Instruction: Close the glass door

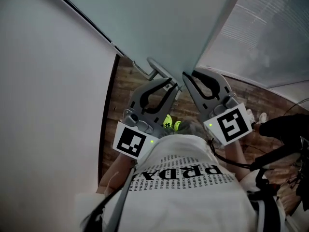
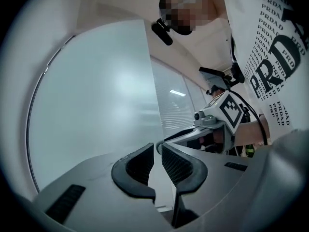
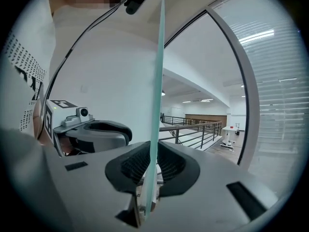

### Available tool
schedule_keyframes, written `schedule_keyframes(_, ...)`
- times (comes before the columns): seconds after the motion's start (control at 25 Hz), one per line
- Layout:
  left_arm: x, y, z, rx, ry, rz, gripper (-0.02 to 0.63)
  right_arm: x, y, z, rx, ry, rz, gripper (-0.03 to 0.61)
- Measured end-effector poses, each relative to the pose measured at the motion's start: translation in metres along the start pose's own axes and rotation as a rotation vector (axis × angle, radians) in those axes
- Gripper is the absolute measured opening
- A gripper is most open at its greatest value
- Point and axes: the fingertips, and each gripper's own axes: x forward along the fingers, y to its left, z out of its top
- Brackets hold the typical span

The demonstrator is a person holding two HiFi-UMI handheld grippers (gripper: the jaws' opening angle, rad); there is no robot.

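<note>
Glass door (image 1: 159, 18), frosted pale green, stands before the person, its free edge (thin as a blade) pinched between the right gripper's (image 1: 189, 76) jaws. Just beside it, the left gripper (image 1: 173, 85) clamps the same edge, near a metal handle (image 1: 155, 67).

Dim head view, fisheye vignetting, soft glare

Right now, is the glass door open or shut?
Open. The door shows its bare free edge, pinched in the right tongs, with hallway visible beside it.
</note>
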Motion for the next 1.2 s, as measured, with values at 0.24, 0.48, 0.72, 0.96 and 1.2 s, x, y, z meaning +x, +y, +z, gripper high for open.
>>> schedule_keyframes(0.24, -0.02, 0.003, -0.008, -0.001, -0.038, 0.085, 0.054, 0.006, 0.015, 0.01, -0.095, -0.016, 0.059, 0.038)
schedule_keyframes(0.48, -0.029, 0.01, -0.016, -0.003, -0.11, 0.153, 0.029, 0.014, 0.031, 0.001, -0.111, 0.015, 0.069, 0.038)
schedule_keyframes(0.72, -0.027, 0.007, -0.022, 0.0, -0.1, 0.163, 0.002, 0.018, 0.024, -0.001, -0.117, 0.006, 0.05, 0.038)
schedule_keyframes(0.96, -0.023, 0.009, -0.029, -0.013, -0.108, 0.16, 0.002, 0.014, 0.011, 0.001, -0.103, -0.001, 0.023, 0.038)
schedule_keyframes(1.2, -0.015, 0.017, -0.032, 0.004, -0.111, 0.16, 0.002, 0.015, -0.003, 0.0, -0.122, 0.012, -0.001, 0.038)
